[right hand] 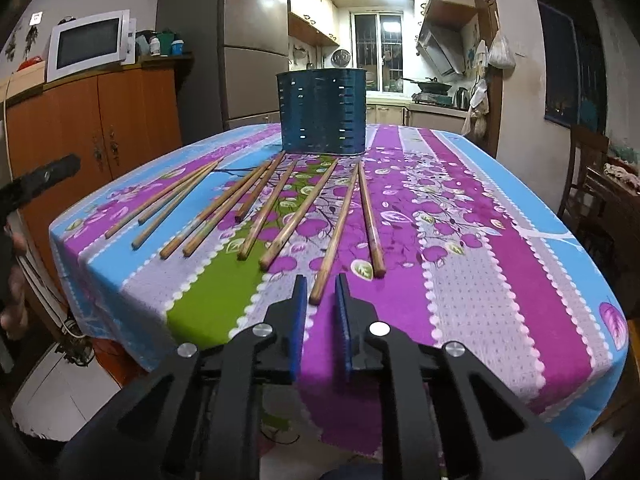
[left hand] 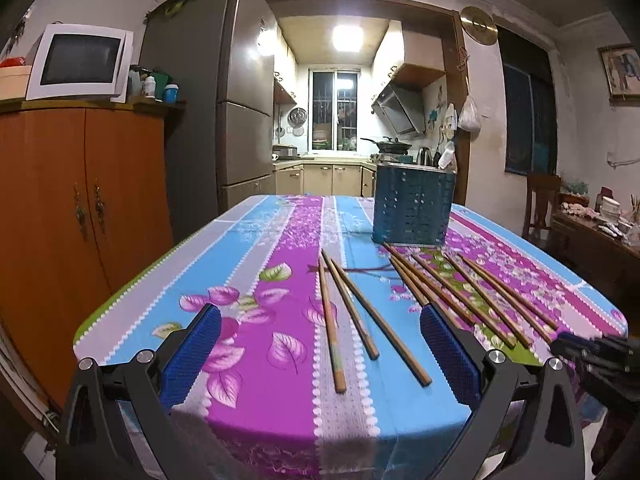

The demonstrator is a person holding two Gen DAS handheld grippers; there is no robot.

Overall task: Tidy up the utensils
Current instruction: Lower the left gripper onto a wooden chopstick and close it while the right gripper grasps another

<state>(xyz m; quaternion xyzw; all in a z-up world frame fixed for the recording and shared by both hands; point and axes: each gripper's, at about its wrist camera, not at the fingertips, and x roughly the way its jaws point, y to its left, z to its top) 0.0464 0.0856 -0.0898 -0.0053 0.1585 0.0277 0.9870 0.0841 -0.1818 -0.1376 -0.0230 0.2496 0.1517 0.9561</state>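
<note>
Wooden chopsticks (right hand: 276,208) all on floral tablecloth (right hand: 480,280), none visibly in far blue perforated holder (right hand: 322,112); left gripper (left hand: 320,352) spread wide, right gripper (right hand: 322,296) nearly clenched around nearest chopstick's end (right hand: 320,292).

Slender brown wooden chopsticks (right hand: 280,208) have a smooth, faintly shiny finish with paler, worn-looking ends. The dark blue perforated metal utensil holder (right hand: 322,114) has a glossy, reflective wall. The table's floral purple, blue and green cloth (right hand: 480,264) looks matt, with a fine dotted, textured weave in its grey stripes. The left gripper (left hand: 320,352) and the right gripper (right hand: 323,300) are matt black plastic with shiny silver metal bolt heads; their blue finger pads (left hand: 450,350) look rubbery and finely ribbed. The orange-brown wooden cabinet (left hand: 72,208) shows a smooth, satin grain. The tall grey refrigerator (left hand: 224,92) is glossy.
</note>
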